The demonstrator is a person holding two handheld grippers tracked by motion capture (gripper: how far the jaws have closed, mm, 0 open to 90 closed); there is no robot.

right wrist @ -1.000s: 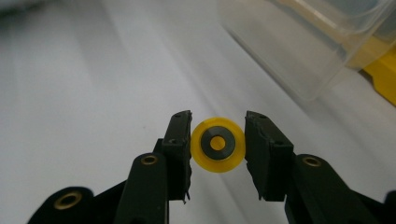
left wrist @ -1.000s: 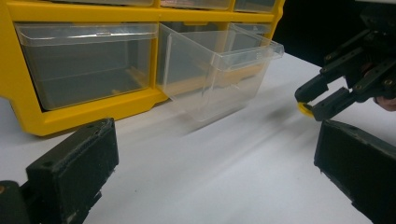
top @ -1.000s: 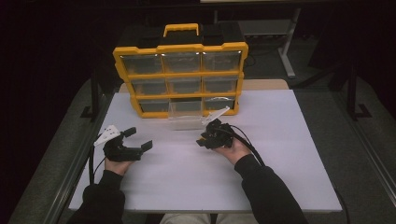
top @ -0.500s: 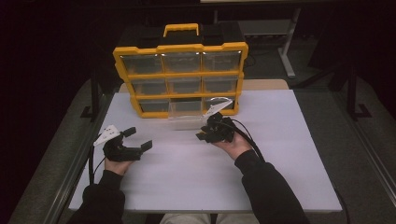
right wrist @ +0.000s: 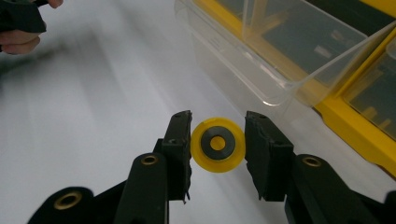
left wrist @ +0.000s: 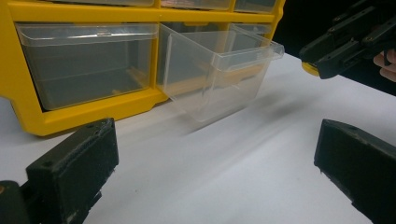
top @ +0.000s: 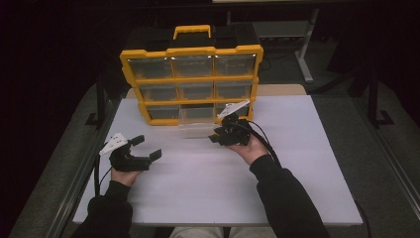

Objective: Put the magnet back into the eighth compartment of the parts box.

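Note:
A small yellow disc [right wrist: 217,143] with a dark ring at its centre sits between the pads of my right gripper [right wrist: 218,133], which is shut on it. That gripper [top: 220,135] hovers just in front of a clear drawer [top: 197,124] pulled out of the bottom row of the yellow organiser [top: 190,79]. The drawer [right wrist: 261,70] looks empty and rests tilted on the white table. My left gripper [top: 147,147] lies low at the front left, open with nothing between its jaws [left wrist: 215,158]. In the left gripper view, the drawer [left wrist: 219,70] is ahead and the right gripper [left wrist: 345,42] at upper right.
The organiser [left wrist: 93,107] holds several clear drawers, the others pushed in, and has a handle on top. The white table top [top: 208,188] stretches wide in front of and to the right of both hands. Dark floor and table legs surround it.
My right gripper has risen a little with the yellow disc, staying near the pulled-out drawer. The left gripper has not moved.

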